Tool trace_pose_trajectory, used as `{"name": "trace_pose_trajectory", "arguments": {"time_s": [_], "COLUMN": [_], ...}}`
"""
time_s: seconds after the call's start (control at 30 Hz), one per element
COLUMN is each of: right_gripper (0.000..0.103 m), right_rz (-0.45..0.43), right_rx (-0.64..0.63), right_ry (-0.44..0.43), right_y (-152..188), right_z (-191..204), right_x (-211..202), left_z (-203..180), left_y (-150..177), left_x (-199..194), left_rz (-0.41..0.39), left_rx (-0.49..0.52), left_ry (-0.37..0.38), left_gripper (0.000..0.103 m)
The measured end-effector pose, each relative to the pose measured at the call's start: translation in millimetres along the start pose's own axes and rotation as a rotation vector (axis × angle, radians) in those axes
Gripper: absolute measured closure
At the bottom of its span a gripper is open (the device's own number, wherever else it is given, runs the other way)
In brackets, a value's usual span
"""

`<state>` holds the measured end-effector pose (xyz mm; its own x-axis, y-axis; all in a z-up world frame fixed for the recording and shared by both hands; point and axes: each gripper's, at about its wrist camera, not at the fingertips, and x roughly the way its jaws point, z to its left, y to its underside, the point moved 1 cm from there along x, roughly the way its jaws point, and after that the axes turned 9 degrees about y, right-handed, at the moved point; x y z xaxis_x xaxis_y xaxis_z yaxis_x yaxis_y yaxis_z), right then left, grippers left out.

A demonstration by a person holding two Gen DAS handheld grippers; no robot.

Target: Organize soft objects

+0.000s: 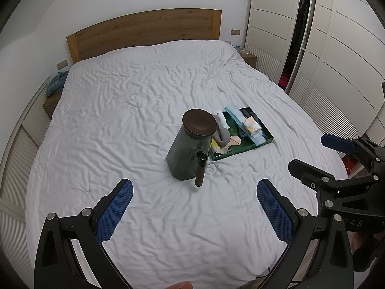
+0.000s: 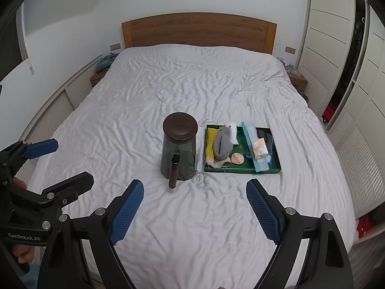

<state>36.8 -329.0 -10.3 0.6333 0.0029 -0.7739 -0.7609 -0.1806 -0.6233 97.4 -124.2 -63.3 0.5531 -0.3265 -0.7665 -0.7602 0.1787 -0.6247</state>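
A dark glass jar (image 2: 179, 151) with a brown lid and a side handle stands upright mid-bed. To its right lies a green tray (image 2: 240, 170) holding a rolled grey cloth (image 2: 222, 144), a yellow cloth (image 2: 210, 142), a white cloth (image 2: 232, 130), a round peach pad (image 2: 237, 158), a tissue packet (image 2: 259, 148) and a pale blue plastic sleeve (image 2: 250, 132). My right gripper (image 2: 195, 183) hovers open over the near bed, nothing between its blue pads. My left gripper (image 1: 195, 187) is open and empty too, short of the jar (image 1: 190, 149) and tray (image 1: 240, 153).
A wrinkled white duvet (image 2: 192, 91) covers the bed below a wooden headboard (image 2: 197, 31). White wardrobe doors (image 2: 336, 36) line the right side. Low nightstands flank the headboard; a blue knitted item (image 2: 105, 60) lies on the left one.
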Motion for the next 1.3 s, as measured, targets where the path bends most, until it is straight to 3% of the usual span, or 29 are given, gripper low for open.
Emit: {"name": "trace_pose_trajectory", "arguments": {"time_s": [1.3], "right_gripper": [0.015], "right_rz": [-0.001], "right_rx": [-0.023], "right_ry": [-0.01], "right_y": [7.6], "right_z": [7.0], "right_x": [-6.7], "left_z": [3.5], "left_y": [5.6], "left_x": [-12.6], "left_rz": [-0.005], "left_rx": [-0.022], "left_ry": [-0.005], "left_gripper": [0.002]}}
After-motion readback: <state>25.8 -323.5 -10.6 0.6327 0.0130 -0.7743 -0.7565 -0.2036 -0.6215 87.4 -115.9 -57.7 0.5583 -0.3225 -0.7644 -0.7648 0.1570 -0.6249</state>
